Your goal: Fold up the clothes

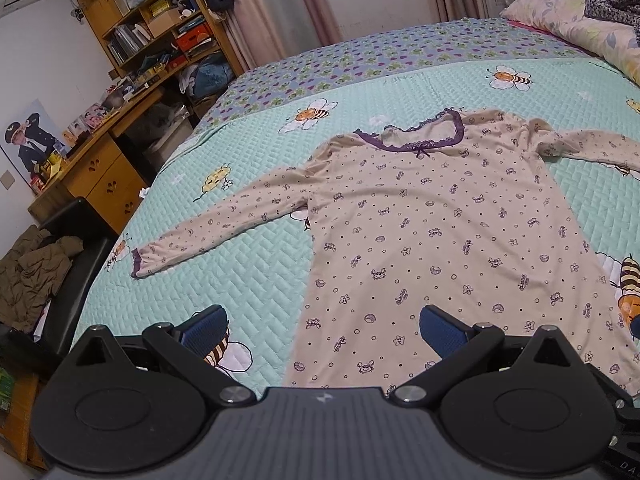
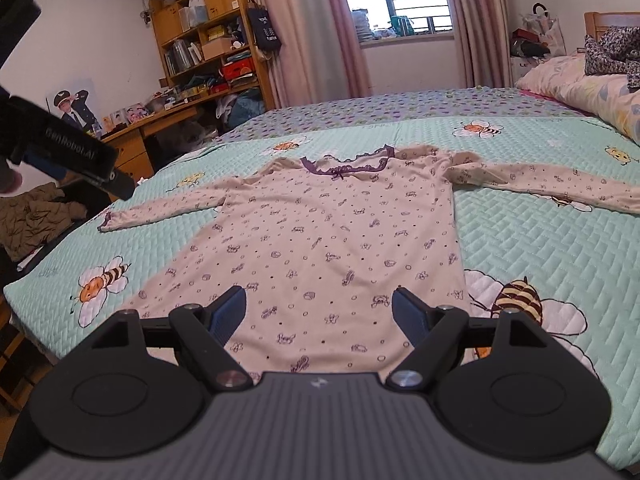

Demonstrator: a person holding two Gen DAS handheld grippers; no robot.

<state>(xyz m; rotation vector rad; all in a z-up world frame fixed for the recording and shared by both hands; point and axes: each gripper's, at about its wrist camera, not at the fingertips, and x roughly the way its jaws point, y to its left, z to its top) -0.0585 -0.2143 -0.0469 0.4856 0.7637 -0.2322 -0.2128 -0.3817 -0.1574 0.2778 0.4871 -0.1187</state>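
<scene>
A cream long-sleeved nightshirt point(image 1: 432, 220) with small purple prints and a purple lace neckline lies flat, front up, on the bed, sleeves spread to both sides. Its left sleeve cuff point(image 1: 140, 260) has purple trim. My left gripper point(image 1: 320, 332) hovers open over the shirt's lower left edge, nothing between its blue pads. In the right wrist view the same nightshirt point(image 2: 328, 236) fills the middle, and my right gripper point(image 2: 319, 314) stands open above its hem, empty. The left gripper's black body point(image 2: 68, 152) shows at the left edge of that view.
The mint quilted bedspread point(image 1: 248, 280) with bee pictures covers the bed. Pillows and a dark patterned garment point(image 2: 608, 60) sit at the head, right. A wooden desk and bookshelf point(image 1: 152, 40) stand past the left side, with a brown jacket point(image 1: 32, 272) on a black chair.
</scene>
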